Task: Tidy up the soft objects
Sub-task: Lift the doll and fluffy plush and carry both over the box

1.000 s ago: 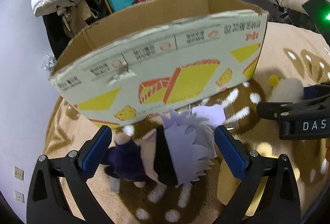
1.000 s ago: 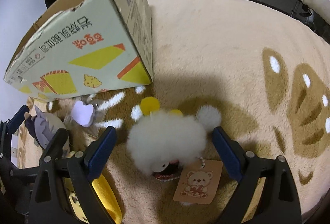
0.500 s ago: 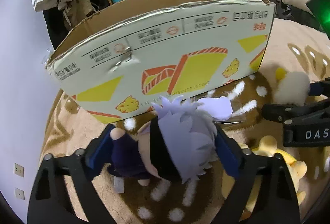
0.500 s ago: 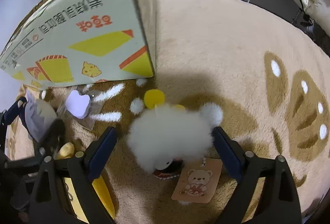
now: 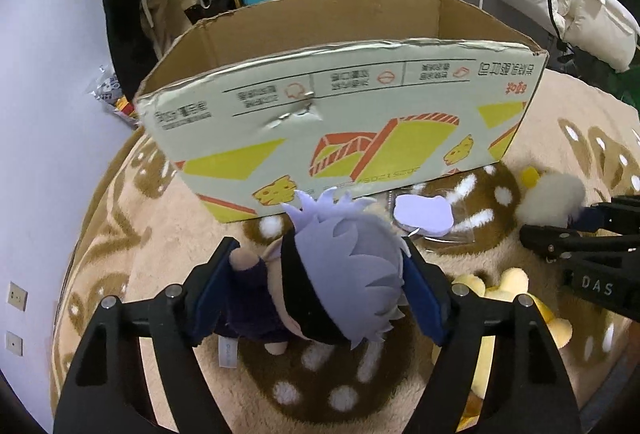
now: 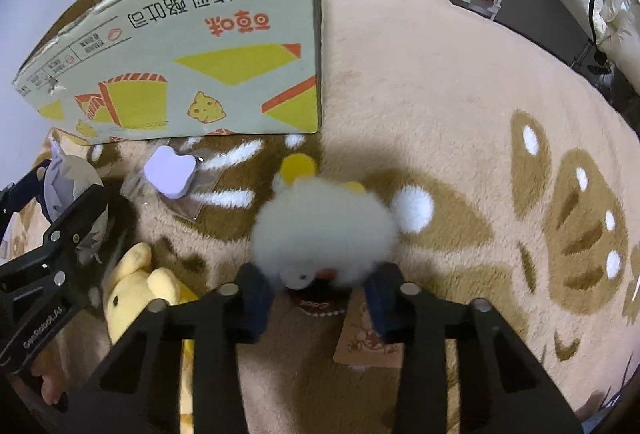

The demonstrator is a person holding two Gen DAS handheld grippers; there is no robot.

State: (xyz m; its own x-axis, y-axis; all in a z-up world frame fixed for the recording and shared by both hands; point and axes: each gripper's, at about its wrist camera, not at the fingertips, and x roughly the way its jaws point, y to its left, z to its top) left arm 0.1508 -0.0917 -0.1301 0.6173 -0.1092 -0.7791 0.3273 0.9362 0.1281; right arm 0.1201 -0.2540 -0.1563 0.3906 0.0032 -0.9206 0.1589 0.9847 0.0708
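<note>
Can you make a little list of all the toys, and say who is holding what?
left tongs: shut on the doll
doll: grey hair, dark clothes
right tongs: shut on the fluffy toy
fluffy toy: white, with yellow ears
yellow bear: lying on the rug, not held
purple pad: in a clear bag by the box
box: open cardboard, on the rug

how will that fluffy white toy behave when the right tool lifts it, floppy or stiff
Probably soft and squashy: the fluffy white toy bulges above the right tool, whose pads press into its fur. Likely light for its size, being mostly fluff. Its paper tag will probably dangle loose.
</note>
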